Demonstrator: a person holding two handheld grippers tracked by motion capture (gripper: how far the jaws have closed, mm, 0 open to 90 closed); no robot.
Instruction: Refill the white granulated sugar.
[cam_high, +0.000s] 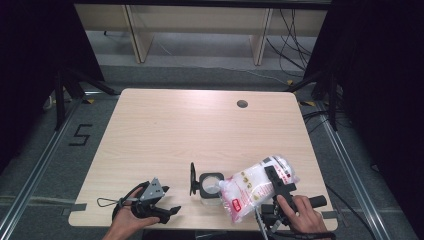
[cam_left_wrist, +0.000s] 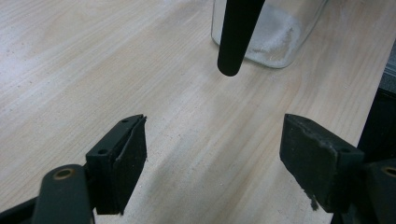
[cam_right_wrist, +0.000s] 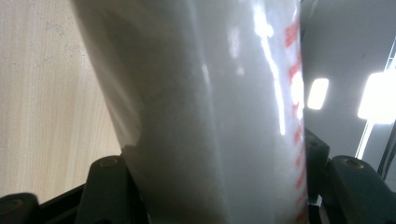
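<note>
A clear plastic bag (cam_high: 250, 189) of white grains with red labels hangs tilted over the front right of the table, its lower end beside a small square glass jar (cam_high: 211, 186). My right gripper (cam_high: 274, 176) is shut on the bag; in the right gripper view the bag (cam_right_wrist: 210, 107) bulges between both jaws of that gripper (cam_right_wrist: 210, 186). The jar's black hinged lid (cam_high: 192, 178) stands open on its left. My left gripper (cam_high: 170, 199) rests at the front left, open with nothing in it (cam_left_wrist: 212, 140). In its view the jar (cam_left_wrist: 275, 42) holds some white grains behind the lid's edge (cam_left_wrist: 233, 42).
The wooden table (cam_high: 175, 125) has a round cable hole (cam_high: 242, 104) at the back right. Its front edge runs just under both hands. Beyond the table stand wooden shelf legs (cam_high: 137, 35), with loose cables (cam_high: 295, 45) on the floor.
</note>
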